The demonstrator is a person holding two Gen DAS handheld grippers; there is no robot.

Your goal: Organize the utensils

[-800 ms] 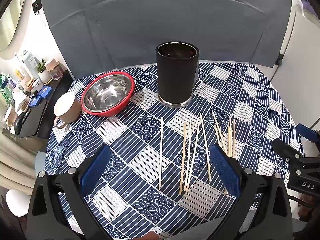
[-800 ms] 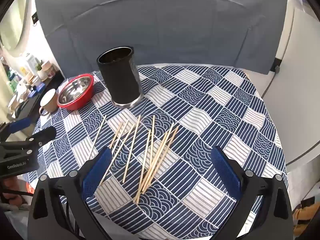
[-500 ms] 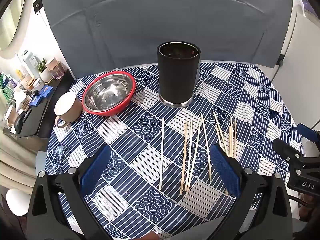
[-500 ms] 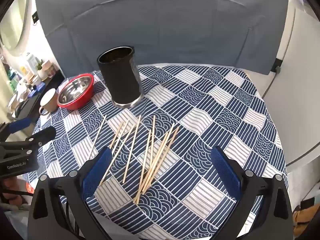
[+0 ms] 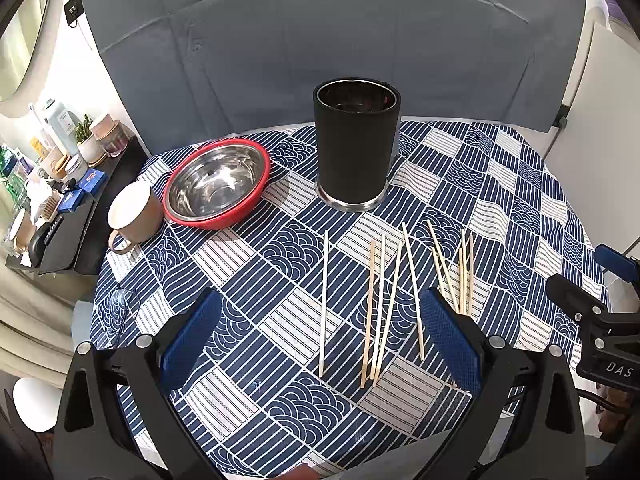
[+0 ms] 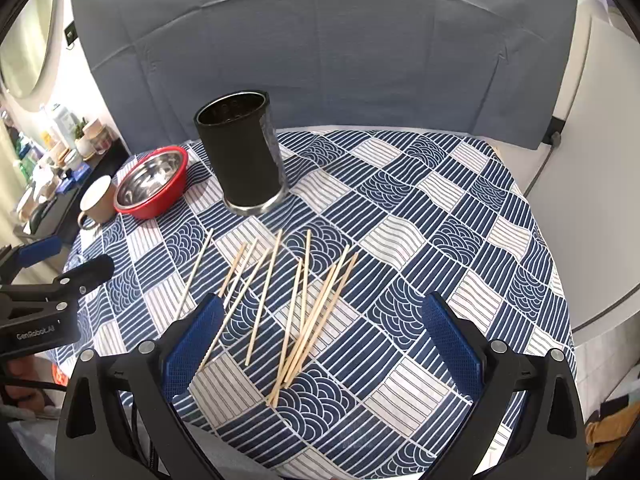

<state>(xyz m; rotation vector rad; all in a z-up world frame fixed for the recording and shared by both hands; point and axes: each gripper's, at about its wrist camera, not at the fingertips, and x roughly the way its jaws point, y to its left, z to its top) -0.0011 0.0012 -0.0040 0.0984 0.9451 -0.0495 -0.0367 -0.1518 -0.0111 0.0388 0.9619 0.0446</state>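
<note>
Task judged barely begun: nothing yet gathered, everything left to do.

Round table under a blue-and-white patterned tablecloth (image 5: pixel 248 248). Black cylindrical utensil holder (image 5: pixel 356 144) upright toward the back of it, apparently with no chopsticks inside. Just left of the holder, a steel bowl with a red rim (image 5: pixel 218 184); farther left of the holder, near the cloth's edge, a beige mug (image 5: pixel 134 216). Neither in the path between sticks and holder. Near the cloth's front-left edge, far from the holder, something clear like a glass, too faint to tell.

In front of the holder, all loose on the cloth: wooden chopsticks (image 5: pixel 380 300), about ten, scattered roughly parallel, some crossing or touching, apart from the holder's base.

Left gripper (image 5: pixel 320 340) spread wide and holding nothing, hovering above the sticks on the near side from the holder. Right gripper (image 6: pixel 320 340) likewise wide apart and unladen, above the overlapping bunch.

Likely nuisance: thin, flat-lying, crossed sticks, awkward to pinch singly.
</note>
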